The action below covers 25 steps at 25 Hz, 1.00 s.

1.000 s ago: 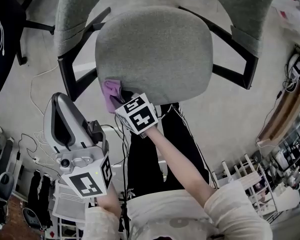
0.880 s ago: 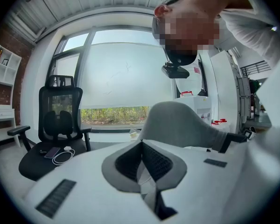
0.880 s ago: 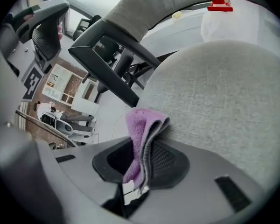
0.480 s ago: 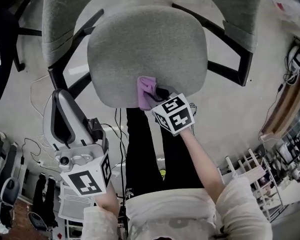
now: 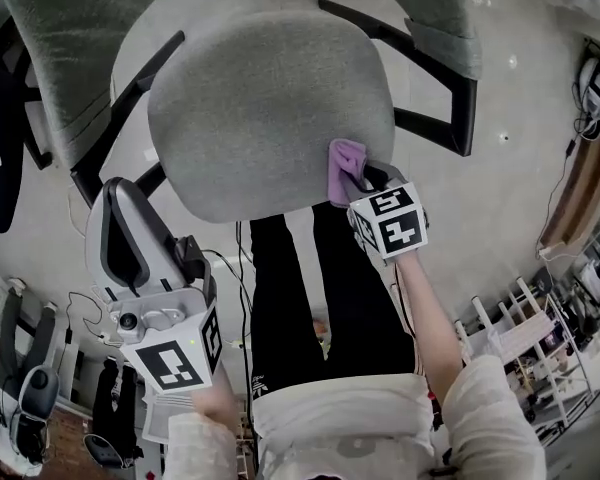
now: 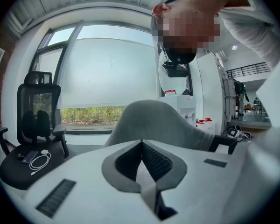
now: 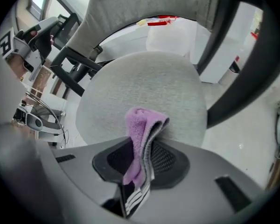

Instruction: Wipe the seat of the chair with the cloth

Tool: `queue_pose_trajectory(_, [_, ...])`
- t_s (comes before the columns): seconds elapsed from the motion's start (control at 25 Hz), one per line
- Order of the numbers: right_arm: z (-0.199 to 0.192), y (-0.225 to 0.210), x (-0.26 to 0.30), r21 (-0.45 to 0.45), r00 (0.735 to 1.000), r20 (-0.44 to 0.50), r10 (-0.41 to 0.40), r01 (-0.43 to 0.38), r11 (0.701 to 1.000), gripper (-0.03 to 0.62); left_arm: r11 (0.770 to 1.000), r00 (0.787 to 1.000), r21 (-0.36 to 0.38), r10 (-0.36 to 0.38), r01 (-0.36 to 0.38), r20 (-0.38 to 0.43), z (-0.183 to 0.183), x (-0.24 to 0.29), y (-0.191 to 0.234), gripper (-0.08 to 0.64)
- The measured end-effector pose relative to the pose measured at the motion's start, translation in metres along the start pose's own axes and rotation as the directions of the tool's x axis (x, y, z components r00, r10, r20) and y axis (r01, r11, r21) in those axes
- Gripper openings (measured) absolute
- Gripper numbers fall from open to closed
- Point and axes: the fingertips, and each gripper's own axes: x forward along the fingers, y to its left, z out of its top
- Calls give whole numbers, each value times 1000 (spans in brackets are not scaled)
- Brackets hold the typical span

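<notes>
Mid-wipe, I judge: right hand-held gripper [image 5: 358,180] pinches the cloth [image 5: 344,160] at the near-right edge of the seat [image 5: 265,118]; left hand-held gripper [image 6: 141,146] pressed together, idle

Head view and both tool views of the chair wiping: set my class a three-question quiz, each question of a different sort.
1. True or false: the right tool is shut on the purple cloth.
2. Where does the cloth meet the seat in the head view? A) near edge, right side; B) centre; C) far edge, left side.
3. Fill in: the left tool, jaws together, holds ____.
Key: 1 true; 2 A; 3 nothing.
</notes>
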Motion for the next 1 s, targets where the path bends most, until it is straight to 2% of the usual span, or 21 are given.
queue_pose_trajectory(0.24, [-13,-49,-19,18,996,-11,-89,89,996,94,999,999,12,-34,34,3,9,10,-25,12])
queue_pose_trajectory(0.56, [-24,-87,-31,34,983,-27,-184,185,982,94,998,998,28,-65,64,15,20,17,-44,12])
queue_pose_trajectory(0.88, [-30,-101,-35,57,961,-75,-268,272,961,94,997,996,31,-77,76,45,34,19,-47,12])
queue_pose_trajectory(1.0, [-17,-88,-47,97,963,-59,-262,267,959,92,996,993,21,-82,81,84,54,20,-48,12])
